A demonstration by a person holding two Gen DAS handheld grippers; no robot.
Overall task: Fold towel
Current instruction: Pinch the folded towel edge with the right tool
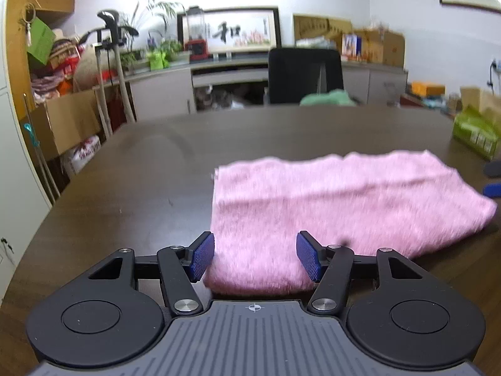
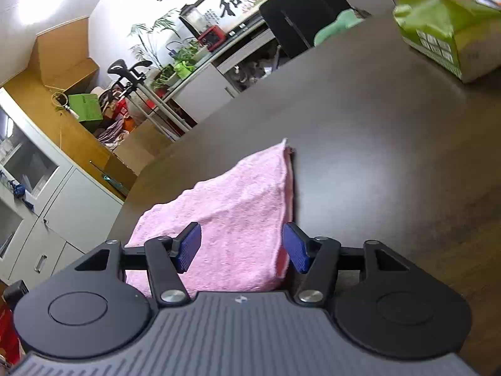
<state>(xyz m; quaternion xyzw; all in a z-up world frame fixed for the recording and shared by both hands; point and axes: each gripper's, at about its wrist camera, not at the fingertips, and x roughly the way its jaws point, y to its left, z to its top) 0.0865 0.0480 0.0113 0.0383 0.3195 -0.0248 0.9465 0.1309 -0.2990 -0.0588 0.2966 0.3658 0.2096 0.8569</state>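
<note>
A pink towel (image 1: 338, 206) lies on the dark wooden table (image 1: 141, 172), folded at least once, with doubled edges showing in the right wrist view (image 2: 238, 213). My left gripper (image 1: 255, 260) is open, its blue pads on either side of the towel's near left corner, just above it. My right gripper (image 2: 242, 247) is open too, its pads straddling the towel's near right end, with the right pad at the layered edge. The tip of the right gripper (image 1: 493, 188) shows at the far right of the left wrist view.
A green carton (image 1: 476, 131) stands at the table's right side, also in the right wrist view (image 2: 444, 25). A black chair (image 1: 305, 75) with a green cloth (image 1: 328, 97) stands behind the far edge. Cabinets and boxes line the left wall.
</note>
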